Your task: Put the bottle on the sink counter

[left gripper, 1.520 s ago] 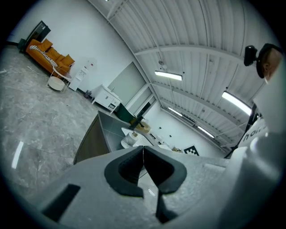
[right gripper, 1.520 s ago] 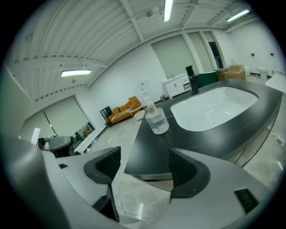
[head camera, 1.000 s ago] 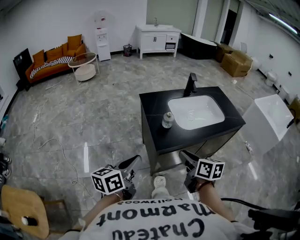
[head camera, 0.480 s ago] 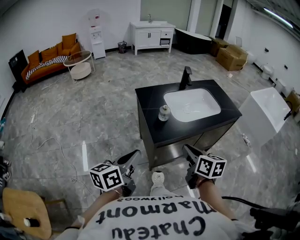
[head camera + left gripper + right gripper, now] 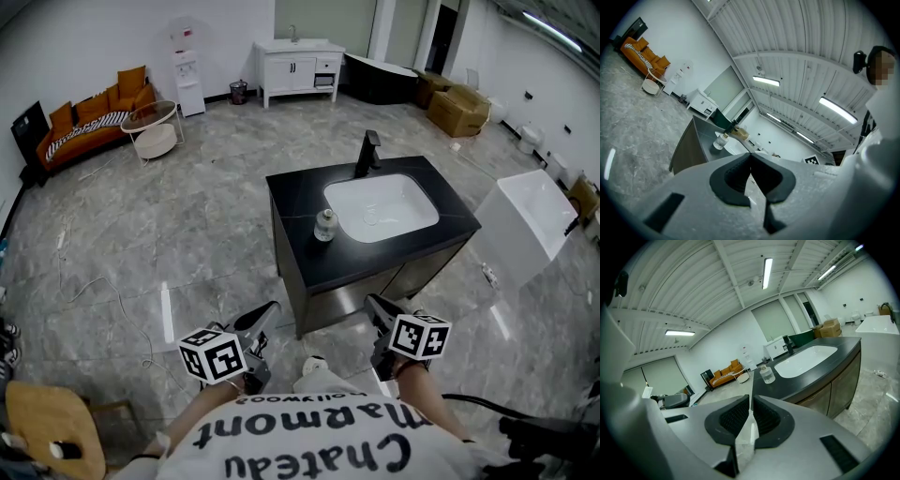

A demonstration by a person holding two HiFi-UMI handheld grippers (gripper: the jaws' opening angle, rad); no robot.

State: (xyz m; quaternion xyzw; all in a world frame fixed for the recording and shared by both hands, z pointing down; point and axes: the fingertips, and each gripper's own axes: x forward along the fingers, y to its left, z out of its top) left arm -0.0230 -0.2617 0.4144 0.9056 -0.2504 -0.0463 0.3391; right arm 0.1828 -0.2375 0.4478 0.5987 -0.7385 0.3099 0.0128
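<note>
A small clear bottle point(image 5: 324, 225) with a pale cap stands upright on the black sink counter point(image 5: 298, 201), just left of the white basin point(image 5: 380, 206) and in front of the black faucet point(image 5: 367, 153). Both grippers hang low near my body, well short of the counter. My left gripper point(image 5: 271, 308) is shut and empty. My right gripper point(image 5: 369, 302) is shut and empty too. The left gripper view shows the bottle point(image 5: 721, 141) far beyond the closed left gripper point(image 5: 750, 154). The right gripper view shows the bottle point(image 5: 767, 374) past the closed right gripper point(image 5: 751, 397).
A white square basin unit point(image 5: 525, 230) stands right of the counter. At the back are a white vanity point(image 5: 297, 70), a water dispenser point(image 5: 186, 80), an orange sofa point(image 5: 80, 122), a round table point(image 5: 155, 127) and cardboard boxes point(image 5: 457, 108). A wooden chair point(image 5: 47, 427) is at my lower left.
The counter with the bottle has slid a little up and left in the head view. Both grippers stay low in front of me.
</note>
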